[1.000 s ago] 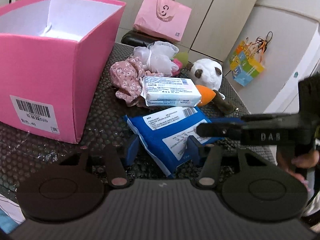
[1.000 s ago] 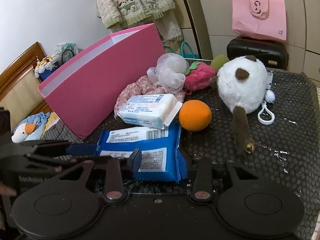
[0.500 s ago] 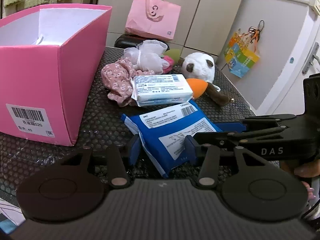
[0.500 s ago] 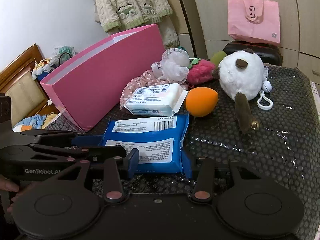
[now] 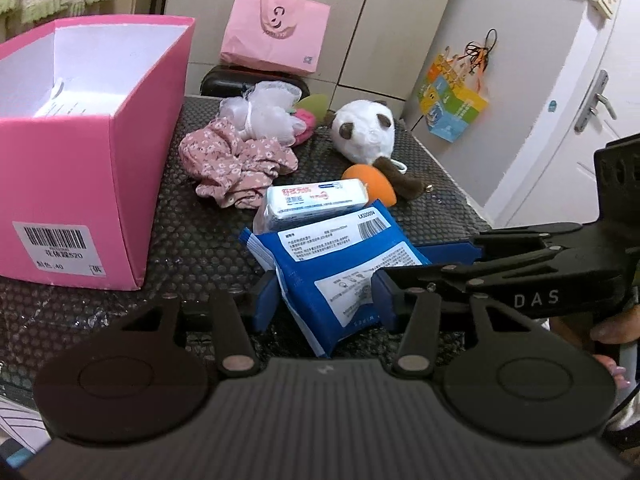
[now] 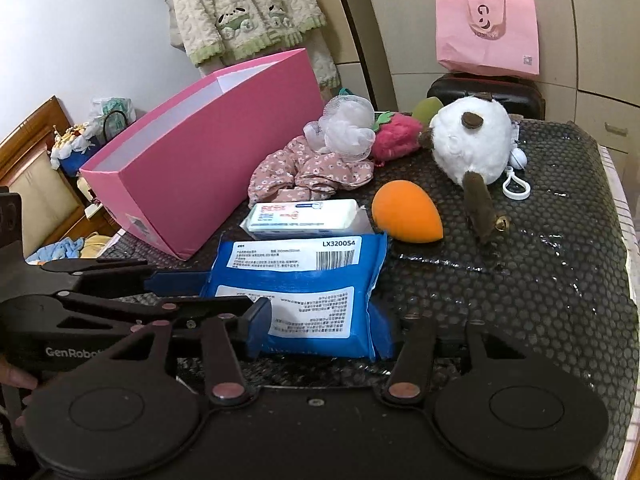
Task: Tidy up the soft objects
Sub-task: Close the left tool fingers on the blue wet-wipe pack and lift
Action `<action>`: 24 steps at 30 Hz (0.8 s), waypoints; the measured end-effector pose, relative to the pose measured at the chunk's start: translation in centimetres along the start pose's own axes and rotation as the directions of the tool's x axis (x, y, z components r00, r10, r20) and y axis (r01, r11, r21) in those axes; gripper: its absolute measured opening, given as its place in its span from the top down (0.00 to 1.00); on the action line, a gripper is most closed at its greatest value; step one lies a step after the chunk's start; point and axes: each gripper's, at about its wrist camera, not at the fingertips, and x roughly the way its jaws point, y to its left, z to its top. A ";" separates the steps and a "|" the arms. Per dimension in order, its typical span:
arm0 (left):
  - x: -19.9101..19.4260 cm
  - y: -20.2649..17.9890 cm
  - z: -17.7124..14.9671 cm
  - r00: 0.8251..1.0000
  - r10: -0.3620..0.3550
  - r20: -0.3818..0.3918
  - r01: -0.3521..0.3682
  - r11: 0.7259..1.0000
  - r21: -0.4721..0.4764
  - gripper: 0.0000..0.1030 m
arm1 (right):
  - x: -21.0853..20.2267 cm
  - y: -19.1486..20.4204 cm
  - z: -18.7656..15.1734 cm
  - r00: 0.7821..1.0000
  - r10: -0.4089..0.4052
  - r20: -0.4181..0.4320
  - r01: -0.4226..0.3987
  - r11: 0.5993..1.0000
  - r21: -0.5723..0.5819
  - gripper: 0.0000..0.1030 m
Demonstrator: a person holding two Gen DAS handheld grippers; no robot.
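The blue pack (image 5: 336, 268) (image 6: 304, 288) lies at the near edge of the tabletop (image 6: 520, 280), in front of the white pack (image 6: 304, 218). Both hand-held grippers close on it. The left hand-held gripper (image 5: 326, 300) has a finger against each side of one end; the right hand-held gripper (image 6: 326, 330) clamps the adjoining end the same way. Farther back lie an orange sponge (image 6: 406, 214), floral cloth (image 5: 232, 164), mesh puff (image 5: 264, 114) and panda plush (image 5: 366, 132). The pink box (image 5: 92, 152) stands to the left.
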 end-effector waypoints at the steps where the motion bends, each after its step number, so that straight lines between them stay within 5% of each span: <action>1: -0.2 0.0 0.0 1.000 -0.003 0.004 0.003 1.000 0.002 0.53 | -0.2 0.1 0.0 1.000 -0.001 0.002 0.001 1.000 -0.002 0.42; 10: -0.1 0.3 -0.4 0.999 -0.035 -0.026 0.035 0.999 -0.013 0.54 | -0.9 0.9 -0.6 0.999 -0.039 -0.001 0.039 0.999 -0.026 0.42; 16: 0.8 0.6 -0.7 0.997 -0.015 -0.078 0.014 1.000 -0.010 0.53 | -0.4 0.0 -1.4 0.999 -0.053 0.003 0.053 0.998 -0.042 0.57; 24: 1.1 -0.3 -0.8 0.997 0.014 -0.080 -0.011 0.999 0.033 0.50 | -0.3 0.1 -2.1 0.998 -0.061 0.021 0.063 0.995 -0.083 0.49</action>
